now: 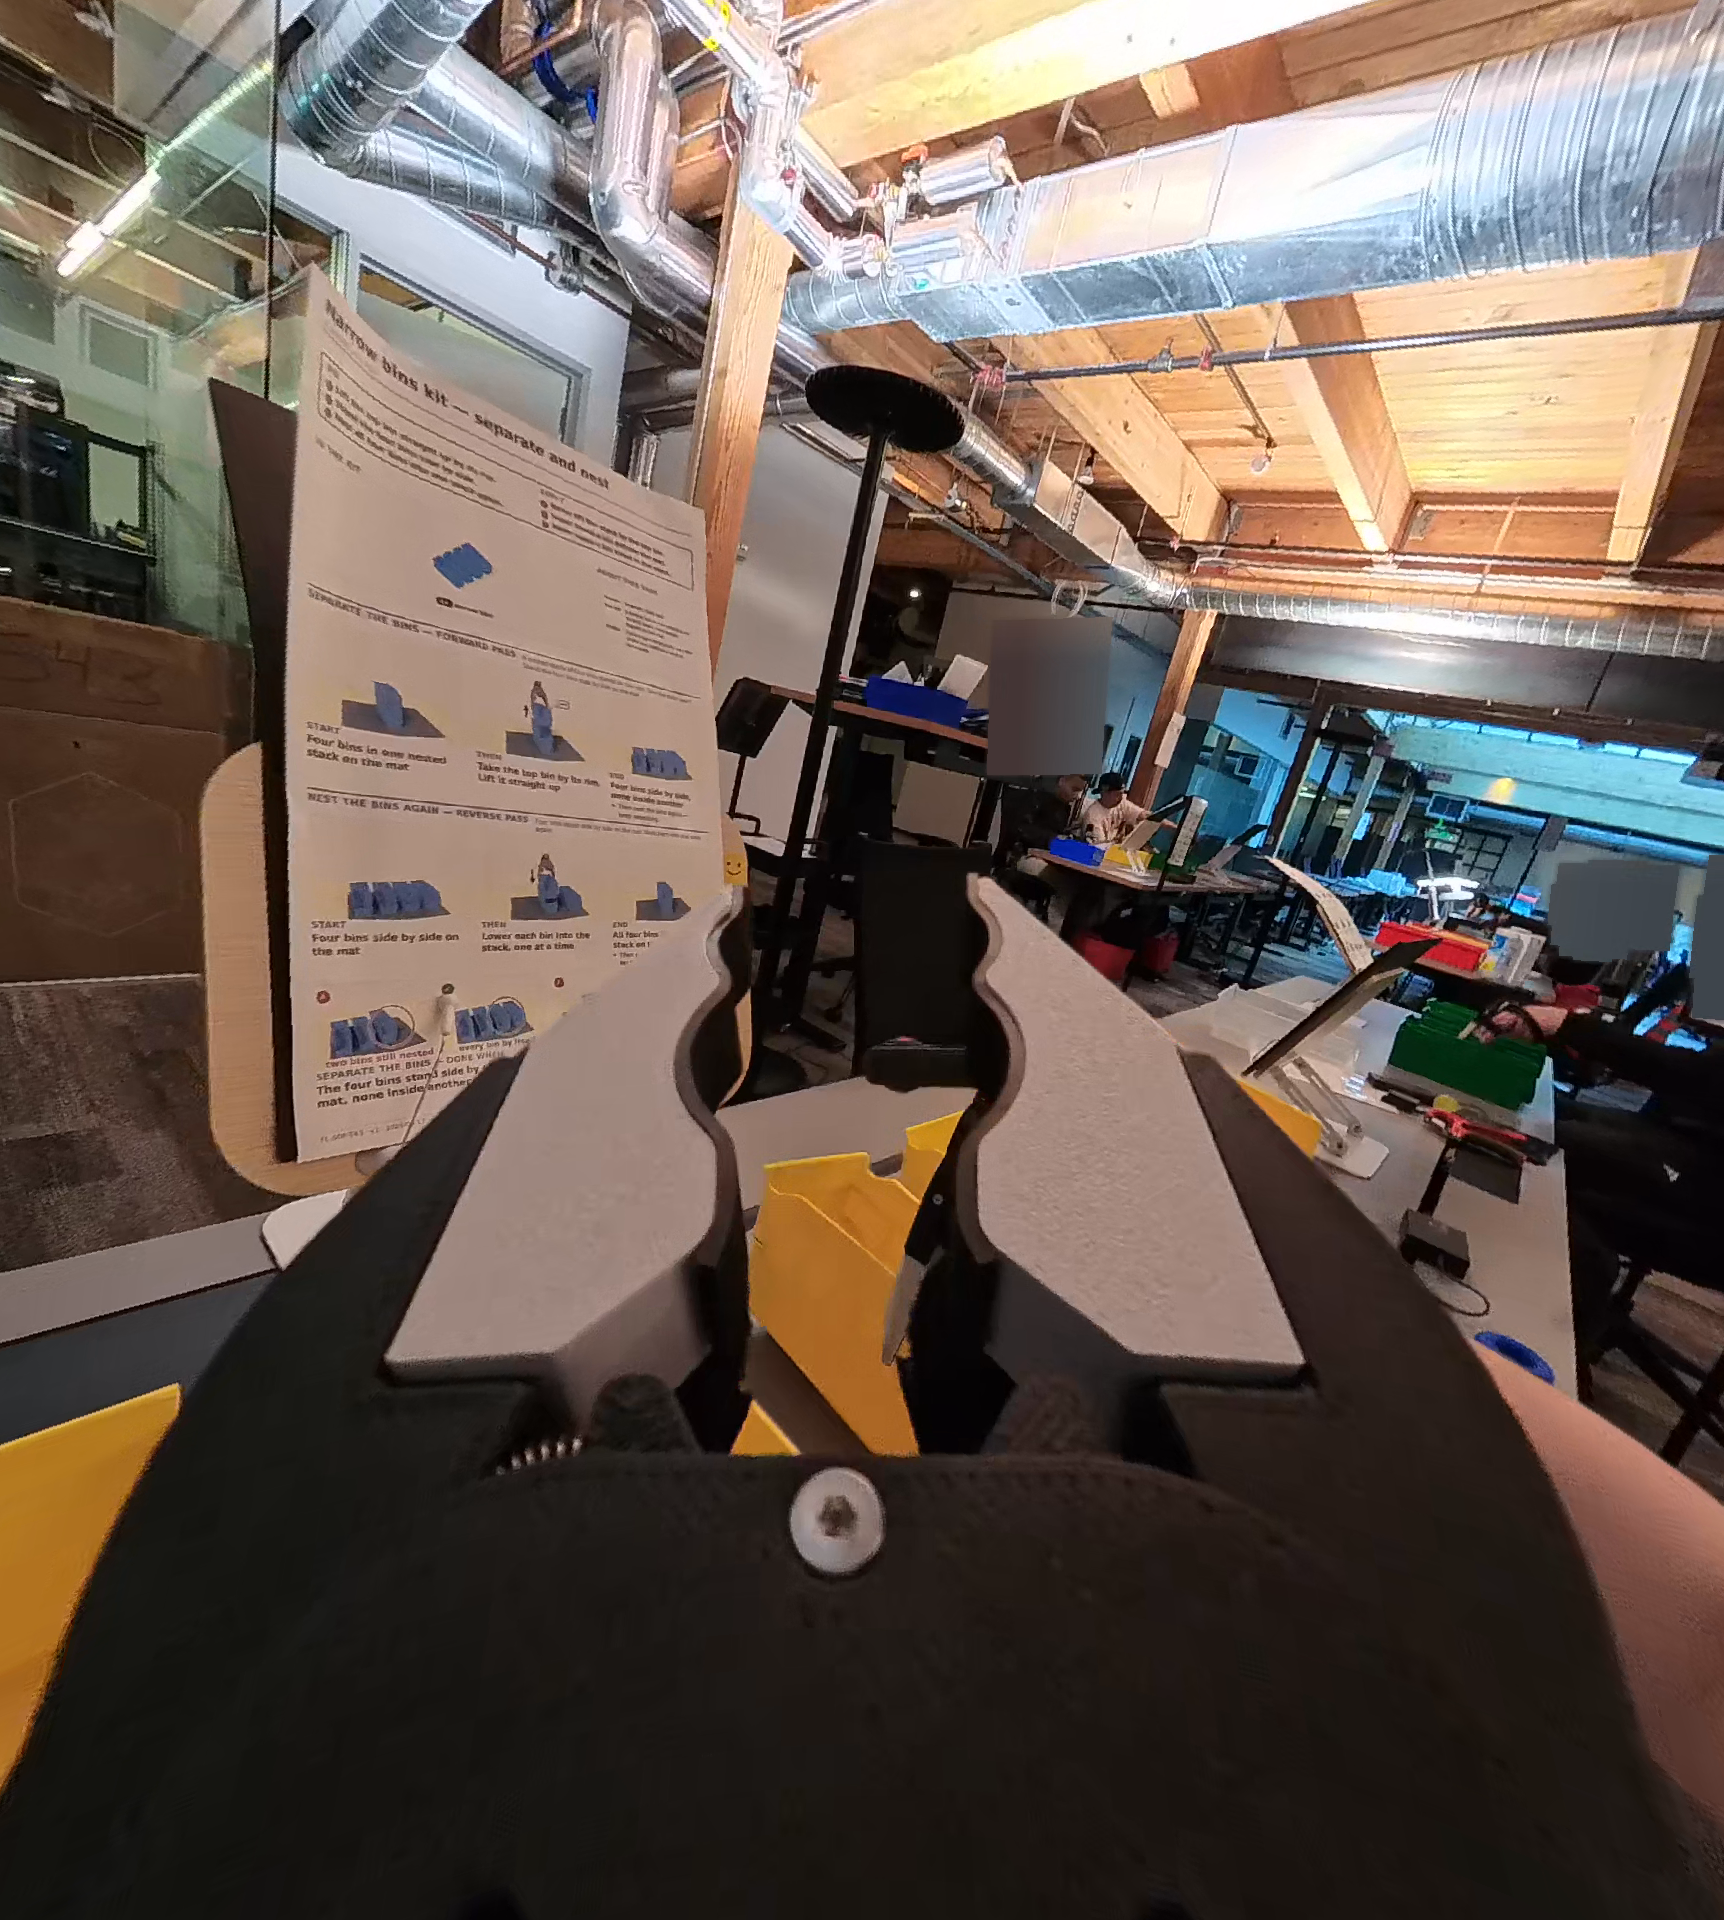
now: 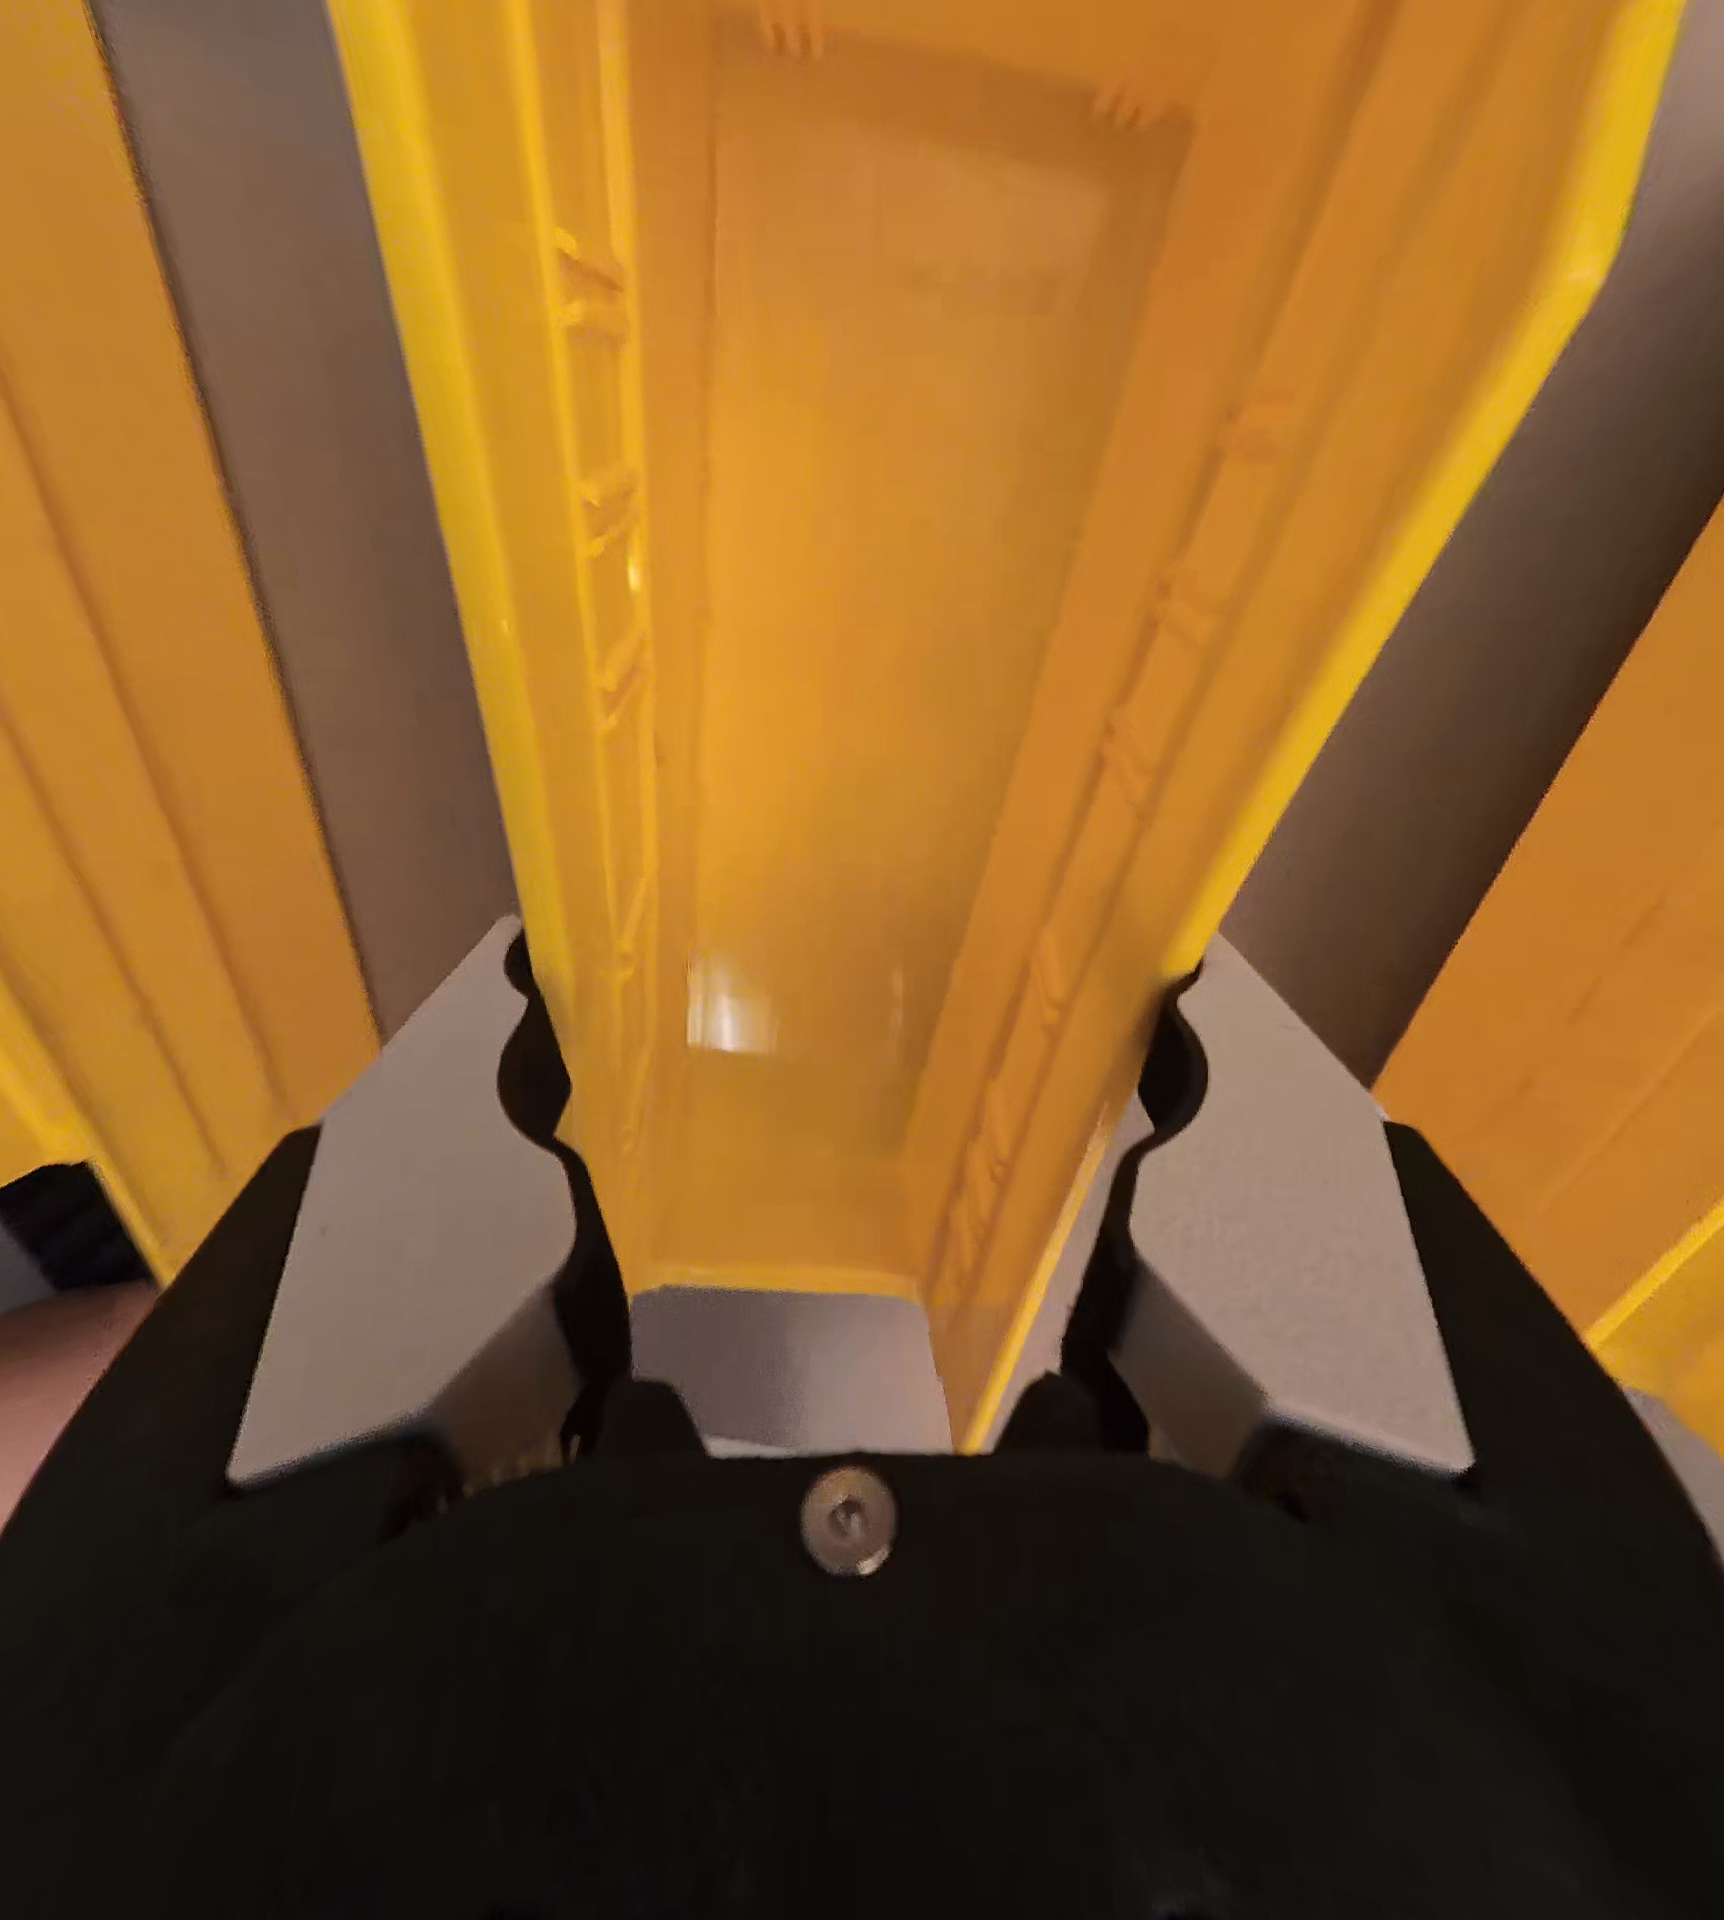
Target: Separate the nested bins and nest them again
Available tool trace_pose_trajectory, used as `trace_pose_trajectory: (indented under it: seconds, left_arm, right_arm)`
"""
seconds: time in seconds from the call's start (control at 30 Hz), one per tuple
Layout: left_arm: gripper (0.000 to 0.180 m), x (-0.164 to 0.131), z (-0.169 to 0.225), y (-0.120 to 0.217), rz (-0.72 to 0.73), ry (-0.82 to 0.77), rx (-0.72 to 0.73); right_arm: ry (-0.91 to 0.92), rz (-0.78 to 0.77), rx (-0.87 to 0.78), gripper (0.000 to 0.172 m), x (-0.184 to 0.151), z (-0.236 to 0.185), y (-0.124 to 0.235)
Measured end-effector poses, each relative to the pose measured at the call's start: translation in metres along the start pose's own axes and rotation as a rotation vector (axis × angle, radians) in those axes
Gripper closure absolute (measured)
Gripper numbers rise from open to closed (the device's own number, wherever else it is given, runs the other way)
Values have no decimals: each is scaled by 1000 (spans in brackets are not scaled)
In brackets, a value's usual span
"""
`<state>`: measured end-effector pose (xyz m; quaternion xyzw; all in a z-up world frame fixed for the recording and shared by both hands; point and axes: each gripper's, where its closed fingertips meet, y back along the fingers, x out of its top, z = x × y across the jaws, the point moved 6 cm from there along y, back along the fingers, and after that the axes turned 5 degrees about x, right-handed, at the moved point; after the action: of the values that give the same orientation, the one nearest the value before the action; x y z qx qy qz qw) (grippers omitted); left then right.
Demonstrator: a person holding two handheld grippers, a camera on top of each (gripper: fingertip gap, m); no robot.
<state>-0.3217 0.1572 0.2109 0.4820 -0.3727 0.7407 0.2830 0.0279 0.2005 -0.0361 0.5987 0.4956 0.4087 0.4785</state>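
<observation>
So, right gripper (image 2: 853,977): we see it from above, astride the middle yellow bin (image 2: 889,520), with one finger outside each long wall; both pads lie against the rim, so it grips this bin.
Middle yellow bin: it is narrow and open on top, its bare bottom faces the camera, and it reaches away from the gripper.
Left neighbour bin (image 2: 58,623): also yellow, beside the middle one and apart from it, with a strip of grey bench (image 2: 297,520) between them.
Right neighbour bin (image 2: 1616,831): yellow too, beside the middle one, again with a strip of bench between.
Left gripper (image 1: 853,935): it is lifted and points out into the room; its two fingers stand apart and only the far room shows between the tips, so it grips nothing.
Bins under the left gripper: we see a yellow bin end (image 1: 827,1247) low between the fingers, and a yellow wall (image 1: 6,1558) at the lower left edge.
Instruction sheet (image 1: 484,727): it stands upright on a holder, to the left behind the fingers.
Black pole stand (image 1: 884,410): it rises behind the sheet.
Green bins (image 1: 1460,1060): they sit on a far bench at the right.
Person's arm (image 1: 1689,1610): at the lower right edge, beside the left gripper's body.
</observation>
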Motion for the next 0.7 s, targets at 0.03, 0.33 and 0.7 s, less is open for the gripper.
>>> trace_pose_trajectory:
  seconds: [0.03, 0.33, 0.7]
  left_arm:
    - [143, 1, 0, 2, 9, 4, -2]
    - [143, 2, 5, 3, 9, -1, -7]
    - [144, 9, 2, 14, 53, 19, -9]
  right_arm:
    - [4, 4, 19, 56, 0, -4, 5]
    - [196, 89, -33, 54, -4, -103, 92]
    - [277, -119, 97, 53, -5, -211, 98]
